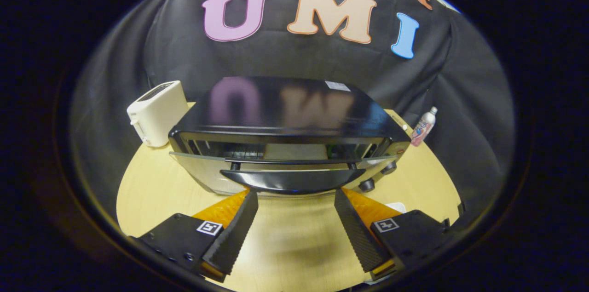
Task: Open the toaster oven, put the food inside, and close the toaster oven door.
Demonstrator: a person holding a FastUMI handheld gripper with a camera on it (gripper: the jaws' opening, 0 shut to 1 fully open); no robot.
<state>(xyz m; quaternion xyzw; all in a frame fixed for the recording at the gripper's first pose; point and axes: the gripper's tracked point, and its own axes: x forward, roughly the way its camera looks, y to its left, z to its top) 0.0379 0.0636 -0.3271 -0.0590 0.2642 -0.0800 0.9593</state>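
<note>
Spread wide apart and holding nothing, the tongs reach forward over the pale wooden round tabletop, with bare wood showing between the two fingers. Just ahead of their tips sits the black, glossy-topped toaster oven, taking up the middle of the tabletop. Its glass door is tilted partly open at the top, leaving a gap through which the wire rack inside can be made out. The door's dark curved bar handle lies directly in front of the tips, very close to them, though contact cannot be judged. Round black control knobs sit on the toaster oven's right front, beside the door. Left of the toaster oven and slightly behind it stands a cream plastic slot toaster. Right of the toaster oven, near the tabletop's far rim, a small white bottle with a pink label stands upright.
</note>
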